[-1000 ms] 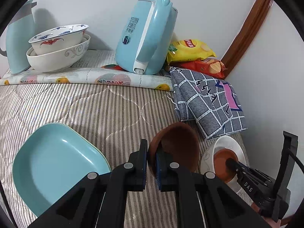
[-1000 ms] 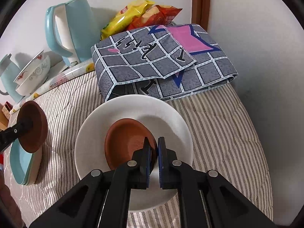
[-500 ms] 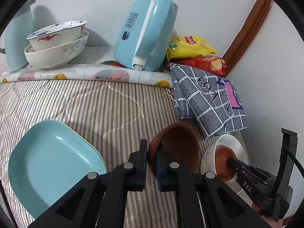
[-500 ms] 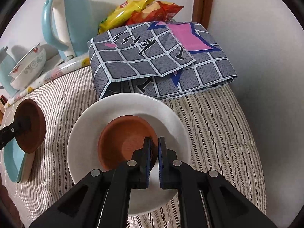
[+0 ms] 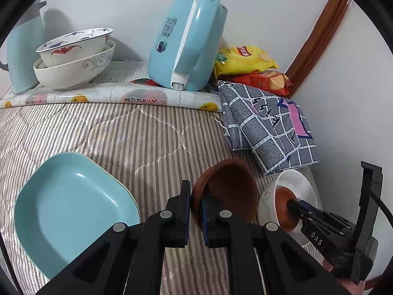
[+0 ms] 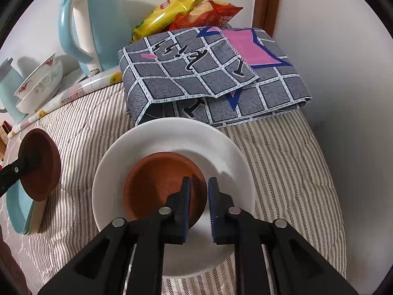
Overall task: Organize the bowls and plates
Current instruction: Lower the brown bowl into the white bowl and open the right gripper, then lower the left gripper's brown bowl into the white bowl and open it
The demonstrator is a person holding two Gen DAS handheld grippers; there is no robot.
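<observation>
Left wrist view: the left tongs (image 5: 195, 206) are clamped on the rim of a brown saucer (image 5: 228, 189), held on edge and tilted just ahead of the fingers, above the striped quilt (image 5: 127, 132). To the left of these tongs, lying on the quilt, is a turquoise plate (image 5: 71, 209). To their right lies a white plate (image 5: 294, 184) with a second brown saucer (image 5: 286, 206) in it, and the right tongs (image 5: 294, 205) reach into that plate. Far ahead, a light blue kettle (image 5: 186, 46) stands by the wall, with two stacked bowls (image 5: 76, 59) ahead to the left. Ahead to the right lie a folded checked cloth (image 5: 270, 123) and, beyond it, snack bags (image 5: 248, 61).

Right wrist view: the right tongs (image 6: 198, 204) are parted a little, straddling the near right rim of the second brown saucer (image 6: 157, 184); whether the pads touch the rim I cannot tell. This saucer sits flat in the middle of the white plate (image 6: 172, 135), directly under and ahead of the tongs. The folded checked cloth (image 6: 208, 73) lies just beyond the plate. To the left, the left tongs (image 6: 22, 164) hold the brown saucer (image 6: 41, 167) over the edge of the turquoise plate (image 6: 19, 211). The kettle (image 6: 93, 24) stands far ahead to the left.
</observation>
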